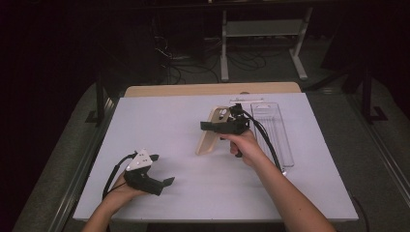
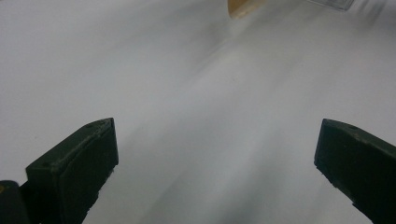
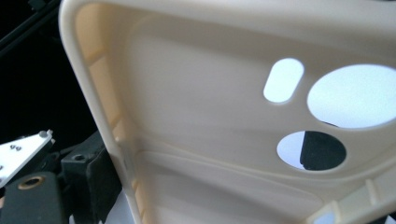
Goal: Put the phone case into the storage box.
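Observation:
A cream phone case (image 1: pixel 209 137) stands tilted on its lower end near the middle of the white table (image 1: pixel 193 193). My right gripper (image 1: pixel 214 125) is shut on its upper part. In the right gripper view the case's inner side (image 3: pixel 210 140) is very close, and one black jaw shows through a camera hole. My left gripper (image 1: pixel 162 169) rests low over the table's front left with its jaws wide open and nothing between them. In the left gripper view (image 2: pixel 217 128) the bare table lies between the jaws and a corner of the case (image 2: pixel 243 6) sits at the top edge.
A clear plastic tray (image 1: pixel 273 128) lies lengthwise right of the case, close to my right hand. A wooden board edge (image 1: pixel 212 89) runs along the table's far side. Beyond it the dark floor holds cables and a white frame (image 1: pixel 263 29).

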Demonstrator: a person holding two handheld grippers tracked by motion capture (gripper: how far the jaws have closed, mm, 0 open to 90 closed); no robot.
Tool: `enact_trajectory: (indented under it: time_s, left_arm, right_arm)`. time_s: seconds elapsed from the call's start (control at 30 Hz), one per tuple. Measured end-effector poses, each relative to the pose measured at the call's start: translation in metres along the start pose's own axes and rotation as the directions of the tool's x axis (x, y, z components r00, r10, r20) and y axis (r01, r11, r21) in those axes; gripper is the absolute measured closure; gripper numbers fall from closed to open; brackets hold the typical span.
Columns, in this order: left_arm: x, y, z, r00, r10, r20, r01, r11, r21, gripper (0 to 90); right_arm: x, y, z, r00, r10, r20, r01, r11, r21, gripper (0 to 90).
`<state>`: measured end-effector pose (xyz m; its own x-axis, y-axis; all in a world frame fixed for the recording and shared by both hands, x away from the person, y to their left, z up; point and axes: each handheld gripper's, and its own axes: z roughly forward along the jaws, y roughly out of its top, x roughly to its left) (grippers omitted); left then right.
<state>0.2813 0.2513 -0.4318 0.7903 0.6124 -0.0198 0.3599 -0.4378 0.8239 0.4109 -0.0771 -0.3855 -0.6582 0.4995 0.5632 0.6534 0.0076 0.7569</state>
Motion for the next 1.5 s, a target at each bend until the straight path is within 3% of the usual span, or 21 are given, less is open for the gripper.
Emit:
enact_trajectory:
  time_s: [0.1,0.23,0.4,0.87,1.17,1.5]
  left_arm:
    - [-0.001,0.0,0.0,1.0,0.003,-0.006,-0.003,1.0,-0.005,0.0]
    - [0.0,0.0,0.0,0.9992,0.038,-0.013,-0.037,0.9991,0.021,0.0]
    - [0.0,-0.001,0.001,0.9992,0.038,-0.011,-0.037,0.9989,0.027,0.0]
    - [0.002,-0.002,-0.002,0.9991,0.038,-0.019,-0.037,0.9987,0.033,0.0]
    - [0.002,-0.002,0.0,0.9991,0.037,-0.02,-0.036,0.9987,0.037,0.0]
    - [0.002,-0.002,0.0,0.9995,0.028,-0.017,-0.028,0.9989,0.038,0.0]
  right_arm:
    - [-0.002,0.007,-0.006,0.9999,-0.009,0.013,0.01,1.0,-0.017,9.8]
    - [-0.004,0.017,-0.015,0.9997,-0.006,0.025,0.006,0.999,-0.036,9.9]
    - [-0.007,0.027,-0.026,0.9987,0.017,0.048,-0.015,0.999,-0.05,10.0]
    - [-0.022,0.051,-0.055,0.9907,0.03,0.132,-0.018,0.995,-0.093,10.1]
    - [-0.031,0.067,-0.074,0.9803,0.027,0.196,-0.005,0.993,-0.115,10.2]
    - [-0.042,0.083,-0.094,0.9574,0.041,0.286,-0.008,0.993,-0.116,10.3]
